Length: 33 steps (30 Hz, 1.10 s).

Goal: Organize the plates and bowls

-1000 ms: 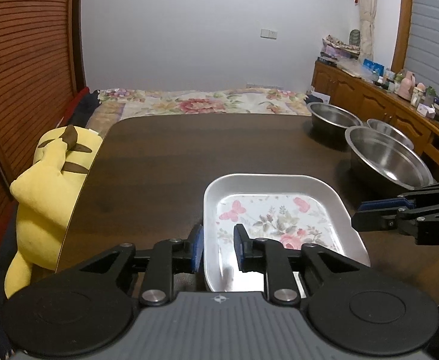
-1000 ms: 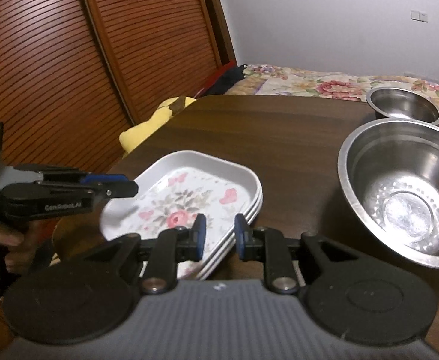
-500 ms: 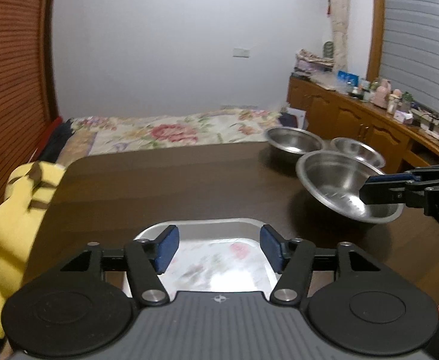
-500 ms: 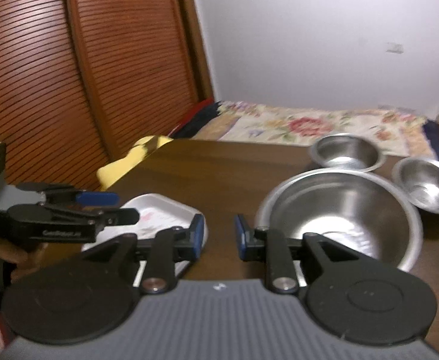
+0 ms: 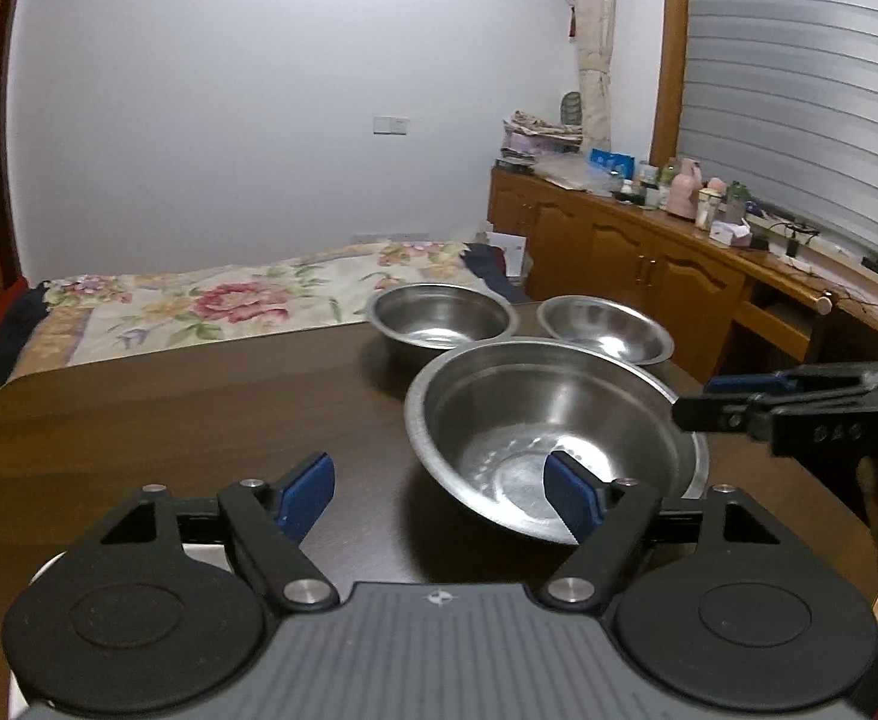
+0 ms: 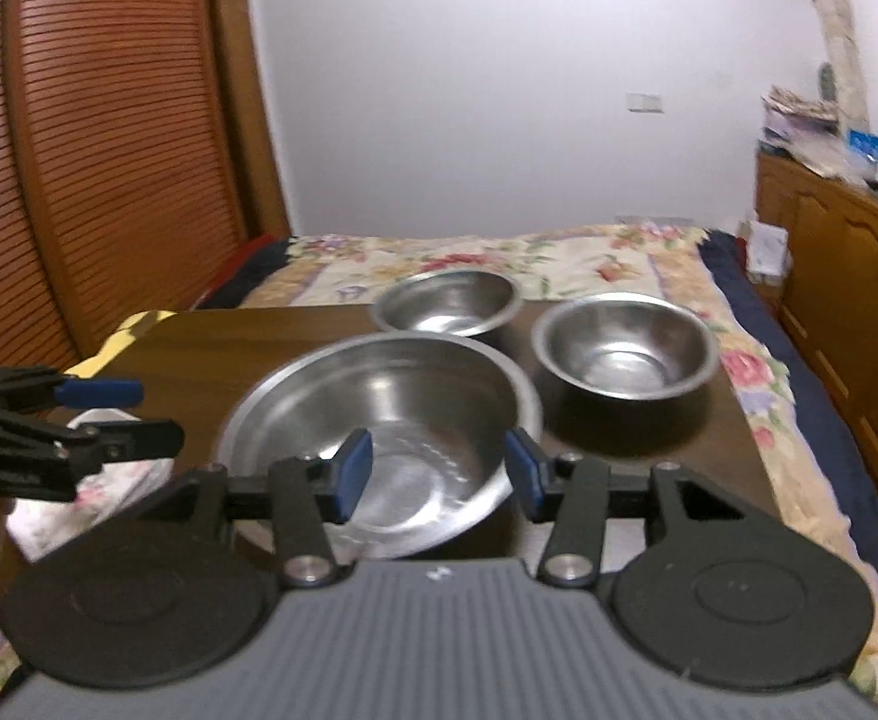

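Steel bowls sit on the dark worktop (image 5: 187, 420): a large bowl (image 6: 379, 420) nearest, two smaller bowls (image 6: 448, 300) (image 6: 625, 342) behind it toward the far edge by the bed (image 6: 499, 252). The left gripper (image 5: 439, 489) hangs level above the worktop, fingers spread wide and empty. The right gripper (image 6: 439, 471) hovers over the large bowl's near rim, fingers also parted, gripping nothing. A floral plate (image 6: 91, 492) lies left of the large bowl, beneath the left gripper.
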{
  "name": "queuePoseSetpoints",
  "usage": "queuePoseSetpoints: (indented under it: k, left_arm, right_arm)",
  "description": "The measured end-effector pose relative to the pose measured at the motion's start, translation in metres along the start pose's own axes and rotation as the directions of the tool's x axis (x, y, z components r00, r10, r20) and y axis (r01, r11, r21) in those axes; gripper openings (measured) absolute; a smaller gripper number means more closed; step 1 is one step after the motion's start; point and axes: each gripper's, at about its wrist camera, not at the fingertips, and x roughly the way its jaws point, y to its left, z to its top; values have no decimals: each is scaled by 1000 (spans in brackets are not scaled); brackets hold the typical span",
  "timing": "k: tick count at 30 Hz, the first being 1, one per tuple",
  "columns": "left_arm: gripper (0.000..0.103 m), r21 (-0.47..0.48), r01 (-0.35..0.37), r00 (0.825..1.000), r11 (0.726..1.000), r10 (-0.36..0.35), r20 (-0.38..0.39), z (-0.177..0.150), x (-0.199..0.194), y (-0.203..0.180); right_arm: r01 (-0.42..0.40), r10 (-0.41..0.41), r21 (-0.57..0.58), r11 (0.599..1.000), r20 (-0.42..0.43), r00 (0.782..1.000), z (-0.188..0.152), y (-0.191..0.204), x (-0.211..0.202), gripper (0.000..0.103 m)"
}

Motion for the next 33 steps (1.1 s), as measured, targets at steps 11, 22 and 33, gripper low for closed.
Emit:
queuePoseSetpoints:
  k: [11, 22, 33]
  left_arm:
    - [59, 5, 29, 999, 1000, -29, -39, 8, 36, -4]
    - [33, -28, 27, 993, 999, -30, -114, 0, 58, -1]
    - [31, -48, 9, 992, 999, -15, -126, 2, 54, -4]
  right_arm:
    - [16, -14, 84, 996, -22, 1000, -16, -21, 23, 50]
    - [-50, 54, 125, 991, -26, 998, -20, -27, 37, 47]
    - [-96, 100, 144, 985, -24, 995, -14, -30, 40, 37]
